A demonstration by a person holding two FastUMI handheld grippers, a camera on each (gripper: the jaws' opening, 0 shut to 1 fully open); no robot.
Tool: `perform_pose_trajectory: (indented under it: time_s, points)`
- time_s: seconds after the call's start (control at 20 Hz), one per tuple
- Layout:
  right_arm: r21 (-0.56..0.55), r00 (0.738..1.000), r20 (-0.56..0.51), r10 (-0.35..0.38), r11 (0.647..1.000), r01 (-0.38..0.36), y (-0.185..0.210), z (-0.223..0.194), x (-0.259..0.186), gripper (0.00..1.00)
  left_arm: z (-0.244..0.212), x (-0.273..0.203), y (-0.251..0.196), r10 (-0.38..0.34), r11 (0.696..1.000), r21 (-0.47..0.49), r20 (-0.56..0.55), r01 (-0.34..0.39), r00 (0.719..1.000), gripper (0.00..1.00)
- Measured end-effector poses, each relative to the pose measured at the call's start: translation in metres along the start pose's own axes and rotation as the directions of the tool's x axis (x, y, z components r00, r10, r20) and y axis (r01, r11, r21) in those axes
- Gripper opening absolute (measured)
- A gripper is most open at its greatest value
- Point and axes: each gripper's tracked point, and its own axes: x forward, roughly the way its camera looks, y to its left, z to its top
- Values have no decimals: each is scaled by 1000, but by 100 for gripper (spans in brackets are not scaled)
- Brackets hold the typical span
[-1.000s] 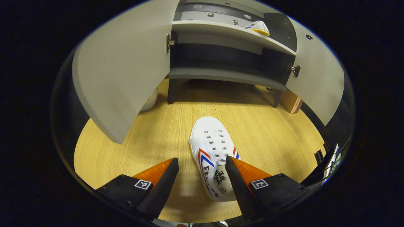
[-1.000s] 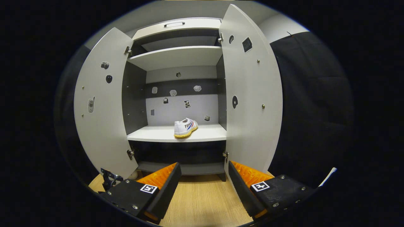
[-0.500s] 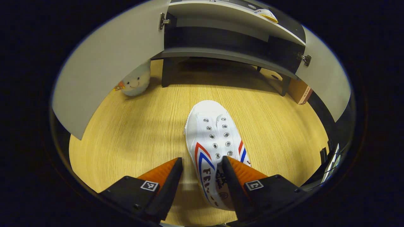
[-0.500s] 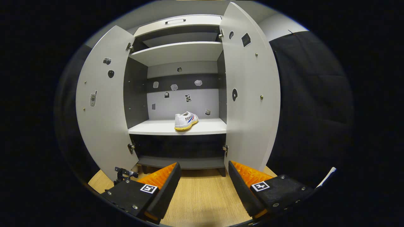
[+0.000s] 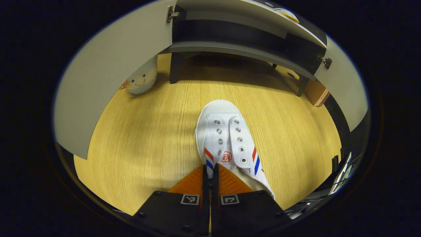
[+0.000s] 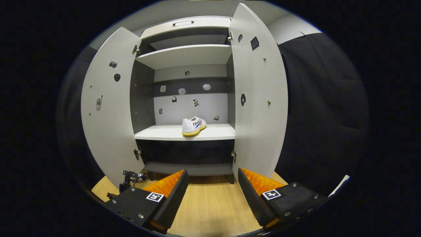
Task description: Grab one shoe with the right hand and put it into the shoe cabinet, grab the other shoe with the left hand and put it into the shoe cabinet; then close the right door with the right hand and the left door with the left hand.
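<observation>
Since a second ago the left gripper [image 5: 209, 171] has closed: its fingers now pinch the near left collar edge of the shoe [image 5: 227, 138] on the floor [image 5: 148, 144], at 6 o'clock in the left gripper view. Its toe points to 12, toward the cabinet [image 5: 236, 52]. A plush toy [image 5: 142, 79] sits at 10 beside the left door [image 5: 108, 85].

In the right gripper view, the right gripper [image 6: 210, 194] hangs open, holding nothing, at 6. Both doors stand open; the other shoe [image 6: 193, 126] rests on the middle shelf [image 6: 164, 133], near centre.
</observation>
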Motion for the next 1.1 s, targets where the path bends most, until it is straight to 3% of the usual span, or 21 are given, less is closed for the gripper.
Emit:
perform_pose_trajectory:
  time_s: [0.15,0.7,1.1]
  points:
    - [-5,1000,10,-4,1000,4,-3,2,-3,92,10,-5,-1,15,999,47,18,-16,1000,7]
    - [-25,999,36,12,1000,-11,-8,8,-12,92,16,-2,3,-103,994,37,125,99,987,6]
    - [-38,998,58,20,999,-17,-8,15,-15,92,17,5,4,-199,980,43,295,195,935,7]
